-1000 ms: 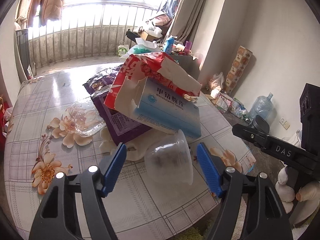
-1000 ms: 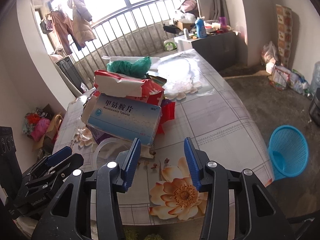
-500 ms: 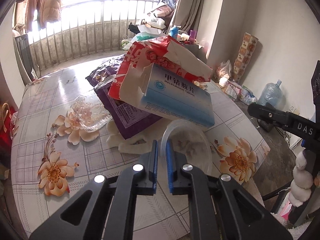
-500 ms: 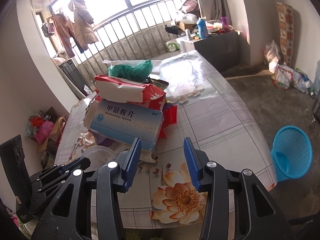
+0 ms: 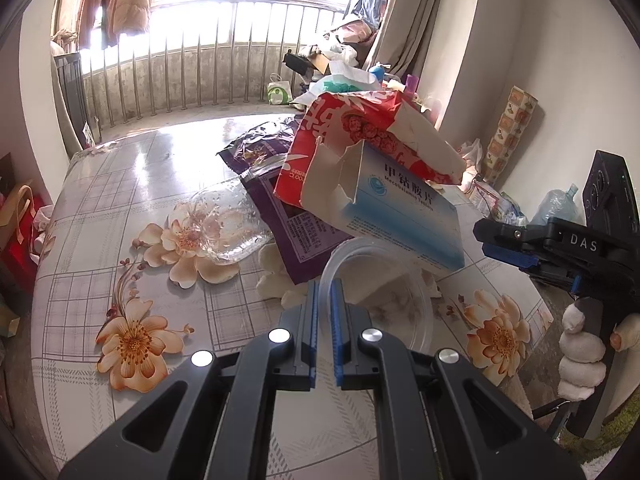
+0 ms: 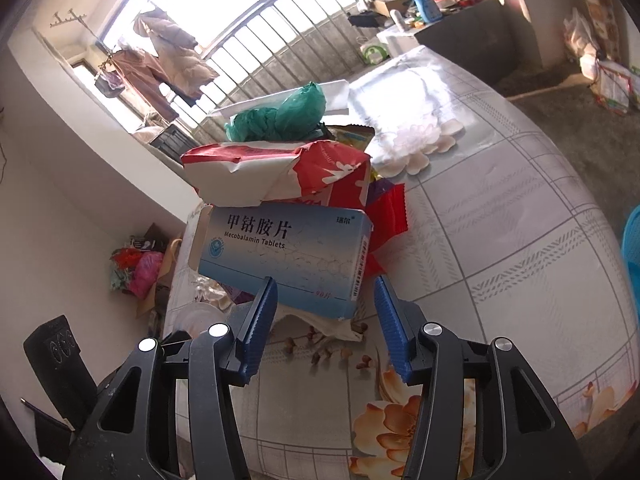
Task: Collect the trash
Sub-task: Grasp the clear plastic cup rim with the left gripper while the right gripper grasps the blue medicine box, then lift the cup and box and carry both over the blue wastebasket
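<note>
Left wrist view: the left claw point(image 5: 325, 320) is pinched together on the near rim of a clear plastic cup point(image 5: 384, 280), whose wall runs between the two blue pads; the cup lies on its side, mouth toward the camera, stretching ahead and to the right of the claw. Just beyond the cup, a blue and white medicine box point(image 5: 404, 220) leans at a tilt, its torn flap up, with a red and white torn carton point(image 5: 352, 136) resting over it. Under both, ahead and slightly left of the claw, lies a purple wrapper point(image 5: 296, 232). Further left on the floral tabletop point(image 5: 120, 240) sits a crumpled clear plastic tray point(image 5: 216, 224). Far to the right the right claw point(image 5: 516, 248) shows from the side, held in a white-gloved hand point(image 5: 580, 360).

Right wrist view: the right claw point(image 6: 326, 320) has its blue pads spread apart, holding nothing. The medicine box point(image 6: 288, 256) sits straight ahead, its lower edge dipping between the fingertips, though contact cannot be judged. The red and white torn carton point(image 6: 280, 176) lies on top of it, with a green plastic bag point(image 6: 284, 114) above that. A red wrapper point(image 6: 388, 216) pokes out to the right of the box. At the right edge of the frame, a blue basket point(image 6: 632, 248) stands off the tabletop point(image 6: 500, 220).
</note>
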`<state>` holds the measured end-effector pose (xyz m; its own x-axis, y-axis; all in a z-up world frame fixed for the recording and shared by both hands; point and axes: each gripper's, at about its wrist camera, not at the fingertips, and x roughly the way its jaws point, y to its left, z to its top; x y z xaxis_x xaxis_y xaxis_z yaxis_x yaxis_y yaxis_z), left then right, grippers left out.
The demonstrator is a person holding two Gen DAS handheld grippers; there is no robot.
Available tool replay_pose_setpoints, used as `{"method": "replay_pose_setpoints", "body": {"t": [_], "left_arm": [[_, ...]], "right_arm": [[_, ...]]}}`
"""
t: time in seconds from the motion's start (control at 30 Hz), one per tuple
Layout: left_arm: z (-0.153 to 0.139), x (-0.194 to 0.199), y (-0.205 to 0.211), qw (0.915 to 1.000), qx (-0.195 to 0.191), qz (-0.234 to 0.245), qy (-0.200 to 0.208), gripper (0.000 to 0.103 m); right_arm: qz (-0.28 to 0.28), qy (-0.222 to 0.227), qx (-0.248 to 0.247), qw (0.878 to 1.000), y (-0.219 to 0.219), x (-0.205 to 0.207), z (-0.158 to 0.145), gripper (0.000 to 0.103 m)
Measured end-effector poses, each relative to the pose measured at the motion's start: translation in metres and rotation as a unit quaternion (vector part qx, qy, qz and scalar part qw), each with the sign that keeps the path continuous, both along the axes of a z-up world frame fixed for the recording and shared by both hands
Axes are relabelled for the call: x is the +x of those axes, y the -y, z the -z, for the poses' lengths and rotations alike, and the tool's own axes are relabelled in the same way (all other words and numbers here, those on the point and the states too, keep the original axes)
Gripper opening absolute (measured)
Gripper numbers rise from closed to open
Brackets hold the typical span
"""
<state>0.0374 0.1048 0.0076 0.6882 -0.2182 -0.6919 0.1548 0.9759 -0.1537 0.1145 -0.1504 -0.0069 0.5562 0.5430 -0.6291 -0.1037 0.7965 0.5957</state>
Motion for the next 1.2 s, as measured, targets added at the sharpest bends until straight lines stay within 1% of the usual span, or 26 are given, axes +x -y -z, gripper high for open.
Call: {"method": "replay_pose_setpoints", "body": {"t": [0.07,0.17,0.37,0.57,0.7,0.77,1.03,1.2], "left_arm": [[0.003,0.003,-0.003,1.0000,-0.003,-0.002,-0.008,0.006],[0.006,0.006,-0.005,0.9998,-0.005,-0.004,-0.017,0.006],[0.007,0.009,-0.007,0.9998,-0.006,-0.006,-0.021,0.006],[0.007,0.014,-0.008,0.9995,-0.004,-0.011,-0.029,0.006],[0.007,0.013,-0.005,0.9995,-0.001,-0.016,-0.029,0.006],[0.007,0.014,-0.004,0.9995,0.001,-0.017,-0.028,0.006],[0.006,0.014,-0.001,0.9994,0.010,-0.019,-0.026,0.006],[0.003,0.009,0.003,0.9996,0.014,-0.013,-0.022,0.006]], "right_arm": [[-0.001,-0.014,0.026,1.000,0.001,0.007,0.007,0.050],[-0.005,-0.031,0.062,0.998,0.001,0.013,0.016,0.057],[-0.022,-0.055,0.099,0.993,-0.005,0.022,0.031,0.058],[-0.024,-0.061,0.143,0.988,0.001,0.020,0.035,0.058],[-0.025,-0.055,0.156,0.986,0.011,0.013,0.032,0.046],[-0.025,-0.054,0.164,0.985,0.016,0.011,0.033,0.039],[-0.024,-0.046,0.189,0.981,0.041,-0.001,0.029,0.032],[-0.017,-0.052,0.228,0.972,0.056,-0.013,0.032,0.029]]}}
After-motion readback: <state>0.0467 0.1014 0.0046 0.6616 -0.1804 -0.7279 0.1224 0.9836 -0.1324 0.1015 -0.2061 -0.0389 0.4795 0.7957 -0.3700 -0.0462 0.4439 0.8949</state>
